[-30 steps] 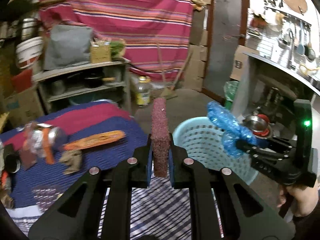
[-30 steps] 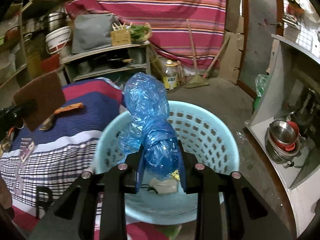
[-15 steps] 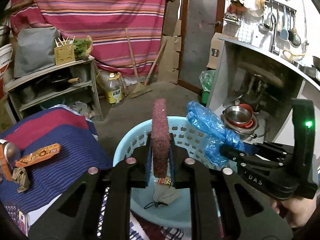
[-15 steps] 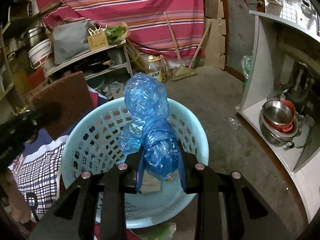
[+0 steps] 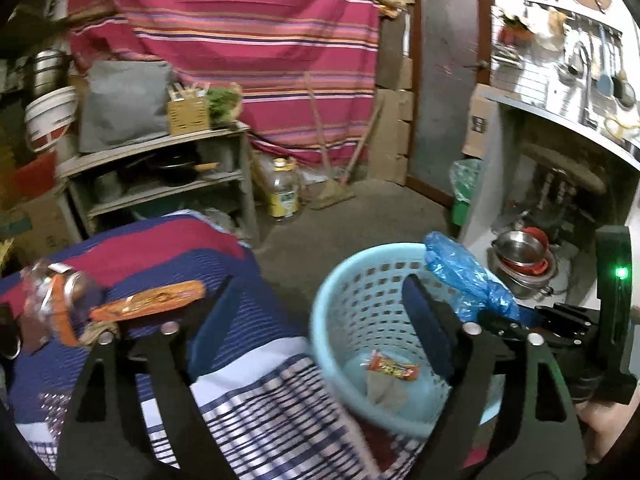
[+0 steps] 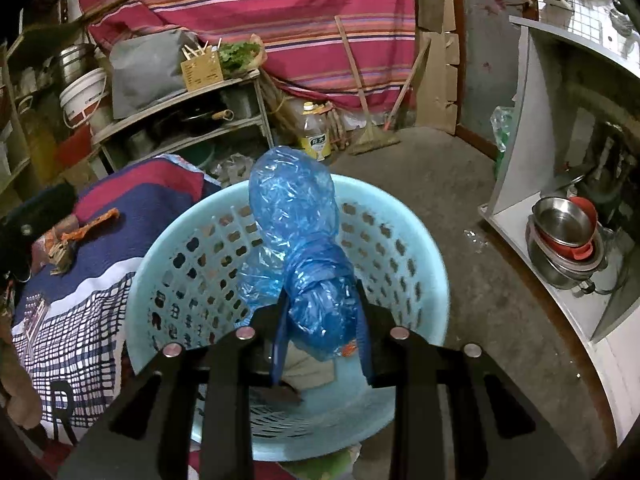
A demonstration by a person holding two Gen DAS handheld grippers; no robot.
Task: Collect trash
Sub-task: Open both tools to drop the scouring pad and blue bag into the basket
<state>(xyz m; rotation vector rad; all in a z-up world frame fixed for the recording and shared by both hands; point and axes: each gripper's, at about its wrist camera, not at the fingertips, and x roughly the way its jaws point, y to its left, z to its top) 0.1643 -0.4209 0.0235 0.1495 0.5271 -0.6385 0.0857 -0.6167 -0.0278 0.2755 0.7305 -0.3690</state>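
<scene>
crinkling blue plastic bag (image 6: 304, 248), perforated round basket (image 6: 404, 240)

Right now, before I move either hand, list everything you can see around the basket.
Basket: one, light blue, on the floor beside the bed.
Plastic bag: one, blue, in the right gripper over the basket.
Snack wrapper: one, orange, on the basket floor.
Orange wrapper: one, on the striped bedcover.
Oil bottle: one, yellow, on the floor by the shelf.
Steel bowls: stacked, silver and red, low shelf.
Left gripper: jaws just opened, empty.
Right gripper: shut on bag.
</scene>
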